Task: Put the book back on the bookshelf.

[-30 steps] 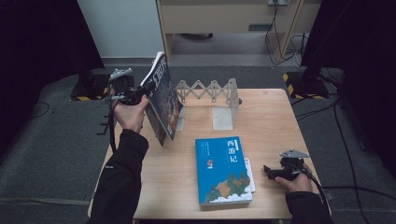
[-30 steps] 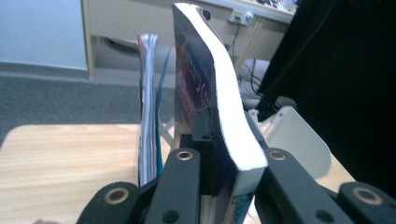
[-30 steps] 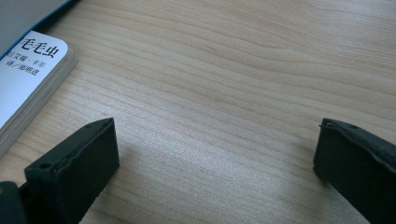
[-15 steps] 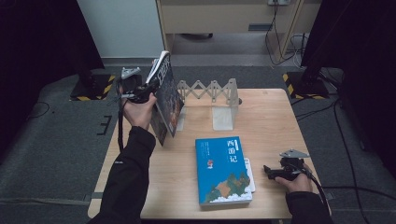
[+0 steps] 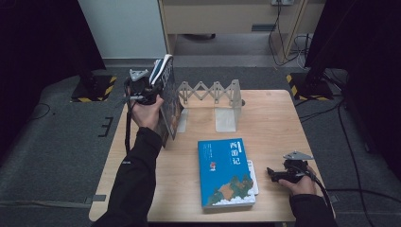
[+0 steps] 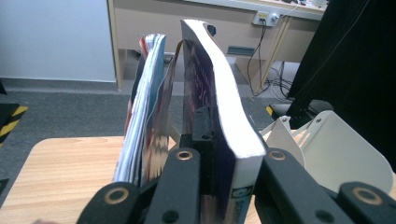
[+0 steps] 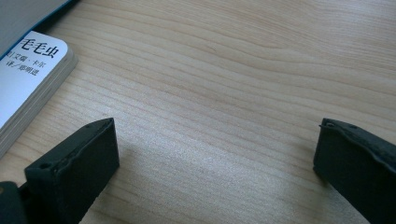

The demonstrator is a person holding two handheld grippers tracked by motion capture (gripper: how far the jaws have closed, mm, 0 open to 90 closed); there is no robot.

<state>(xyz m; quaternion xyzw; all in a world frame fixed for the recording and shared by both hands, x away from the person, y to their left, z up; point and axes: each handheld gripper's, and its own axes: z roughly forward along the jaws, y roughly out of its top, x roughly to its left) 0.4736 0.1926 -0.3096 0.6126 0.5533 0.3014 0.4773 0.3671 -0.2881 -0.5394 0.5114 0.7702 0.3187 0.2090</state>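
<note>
A thick book with a dark picture cover [image 5: 169,106] stands upright over the table's left rear, and my left gripper [image 5: 153,90] is shut on its upper part. In the left gripper view the jaws clamp the book's block of white pages [image 6: 219,93]; looser leaves [image 6: 140,116] splay to its left. A white folding book rack [image 5: 210,91] stands just right of the held book. A blue book [image 5: 226,172] lies flat near the front edge on top of a white book [image 5: 254,175]. My right gripper [image 5: 272,174] rests on the table to their right, open, with bare wood between its jaws [image 7: 215,154].
The wooden table [image 5: 274,123] has free room at its right rear. The rack's pale end plates [image 6: 341,149] stand close to the right of the held book. The white book's corner [image 7: 28,79] lies left of my right gripper. Dark floor and cables surround the table.
My left hand has carried the upright book to the right, closer to the rack, and a little lower. The right gripper and the flat books have not moved.
</note>
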